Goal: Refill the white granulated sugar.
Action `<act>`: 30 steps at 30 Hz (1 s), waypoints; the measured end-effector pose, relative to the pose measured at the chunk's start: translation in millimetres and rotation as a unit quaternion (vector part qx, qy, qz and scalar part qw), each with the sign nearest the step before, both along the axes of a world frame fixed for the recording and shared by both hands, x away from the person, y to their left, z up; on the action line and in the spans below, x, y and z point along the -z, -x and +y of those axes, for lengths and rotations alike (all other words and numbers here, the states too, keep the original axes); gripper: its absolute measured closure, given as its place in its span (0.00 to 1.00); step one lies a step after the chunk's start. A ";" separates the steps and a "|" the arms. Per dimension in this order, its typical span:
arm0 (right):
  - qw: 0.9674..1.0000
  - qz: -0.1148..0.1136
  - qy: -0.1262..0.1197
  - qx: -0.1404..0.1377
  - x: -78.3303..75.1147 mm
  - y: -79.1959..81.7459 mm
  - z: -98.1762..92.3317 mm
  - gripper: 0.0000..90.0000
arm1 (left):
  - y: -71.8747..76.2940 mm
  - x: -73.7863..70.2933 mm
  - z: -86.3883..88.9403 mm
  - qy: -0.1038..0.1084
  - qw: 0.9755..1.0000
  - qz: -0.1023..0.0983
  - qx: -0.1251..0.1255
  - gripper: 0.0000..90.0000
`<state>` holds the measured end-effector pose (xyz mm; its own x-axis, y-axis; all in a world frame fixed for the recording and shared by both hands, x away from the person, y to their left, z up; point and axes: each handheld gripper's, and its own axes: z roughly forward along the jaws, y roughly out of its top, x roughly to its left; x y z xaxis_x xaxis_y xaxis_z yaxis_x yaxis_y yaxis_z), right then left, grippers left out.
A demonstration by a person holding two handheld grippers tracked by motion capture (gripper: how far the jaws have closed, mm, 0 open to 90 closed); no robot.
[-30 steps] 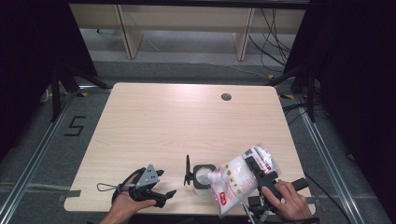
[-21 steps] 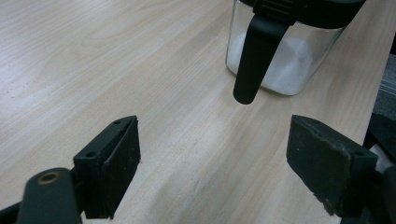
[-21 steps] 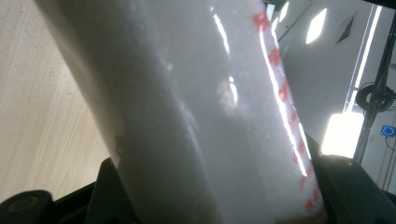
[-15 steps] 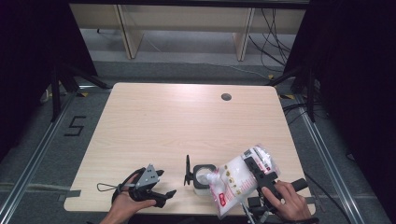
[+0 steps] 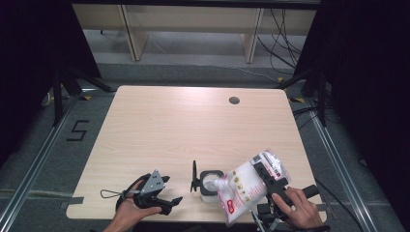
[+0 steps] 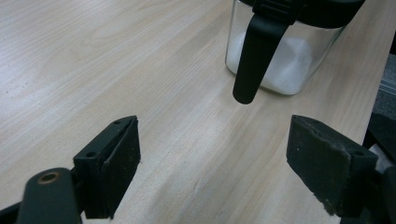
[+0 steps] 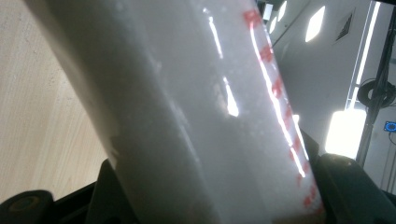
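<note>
A clear jar (image 5: pixel 210 182) with a black rim and a raised black lid (image 5: pixel 194 177) stands near the table's front edge, with white powder inside (image 6: pixel 285 65). My right gripper (image 5: pixel 269 180) is shut on a white plastic bag (image 5: pixel 246 186) with red print (image 7: pixel 205 107), tilted so its corner rests over the jar's mouth. At the front left my left gripper (image 5: pixel 164 192) is open and empty, its jaws (image 6: pixel 215 163) spread wide and aimed at the jar. The lid's black latch (image 6: pixel 254 51) hangs down the jar's side.
The light wooden table (image 5: pixel 159 130) has a round cable hole (image 5: pixel 234 100) at the back right. Its front edge lies just beneath both hands. Dark floor rails and stand legs flank the table.
</note>
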<state>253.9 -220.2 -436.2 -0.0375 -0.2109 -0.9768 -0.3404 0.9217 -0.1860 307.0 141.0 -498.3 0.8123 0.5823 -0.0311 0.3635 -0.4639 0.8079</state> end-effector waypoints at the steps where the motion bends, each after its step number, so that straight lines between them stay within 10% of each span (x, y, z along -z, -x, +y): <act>1: 1.000 0.007 0.003 0.004 -0.7 0.3 0.1 0.53 | -0.2 0.0 0.2 -0.001 1.000 -0.002 -0.001 0.19; 30: 1.000 0.009 -0.002 0.005 -0.9 -0.4 -1.1 0.53 | 0.4 0.9 -1.1 0.010 1.000 0.003 -0.003 0.19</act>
